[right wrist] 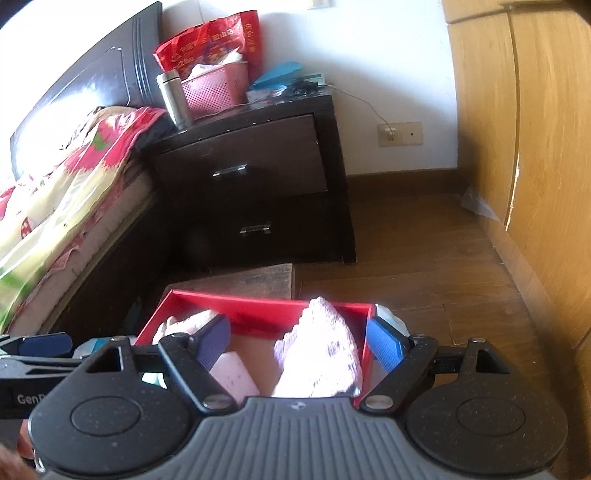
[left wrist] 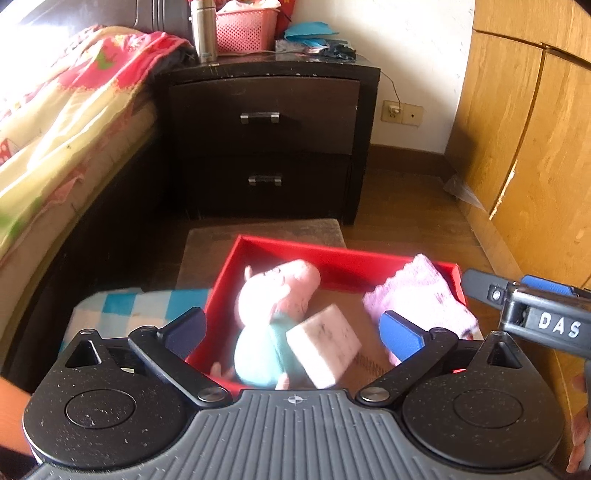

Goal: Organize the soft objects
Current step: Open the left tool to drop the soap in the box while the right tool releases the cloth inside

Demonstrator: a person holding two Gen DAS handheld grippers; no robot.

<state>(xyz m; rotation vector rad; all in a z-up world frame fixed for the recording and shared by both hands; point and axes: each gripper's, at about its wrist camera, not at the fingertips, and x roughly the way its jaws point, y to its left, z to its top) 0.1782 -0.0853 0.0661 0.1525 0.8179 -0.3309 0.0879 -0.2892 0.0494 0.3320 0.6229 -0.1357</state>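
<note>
We find a bed [left wrist: 55,122] along the left, its patterned quilt [right wrist: 74,173] hanging over the edge. Beside it stands a dark nightstand [left wrist: 269,122] carrying a steel flask [left wrist: 204,29] and a pink basket [left wrist: 245,27].

Below, a checked cloth [left wrist: 147,306] lies just left of a red box [left wrist: 332,258], which rests on a grey mat [left wrist: 266,230] on the wood floor [right wrist: 424,258].

We note the left gripper [left wrist: 295,330] above the box with its jaws spread wide; nothing sits between the pads, and it holds nothing. Inside the box we record a pig plush [left wrist: 273,306] towards the left, a pale sponge block [left wrist: 325,343] leaning on the plush, and a lilac knit cloth [left wrist: 421,295] against the right wall.

The right gripper [right wrist: 299,345] hovers over the same box, jaws well apart. The lilac cloth [right wrist: 321,350] shows between its pads in that view, but we see neither pad pressing on it.

A wooden wardrobe [right wrist: 524,147] closes the right side; a wall socket [right wrist: 399,134] sits between it and the nightstand.
</note>
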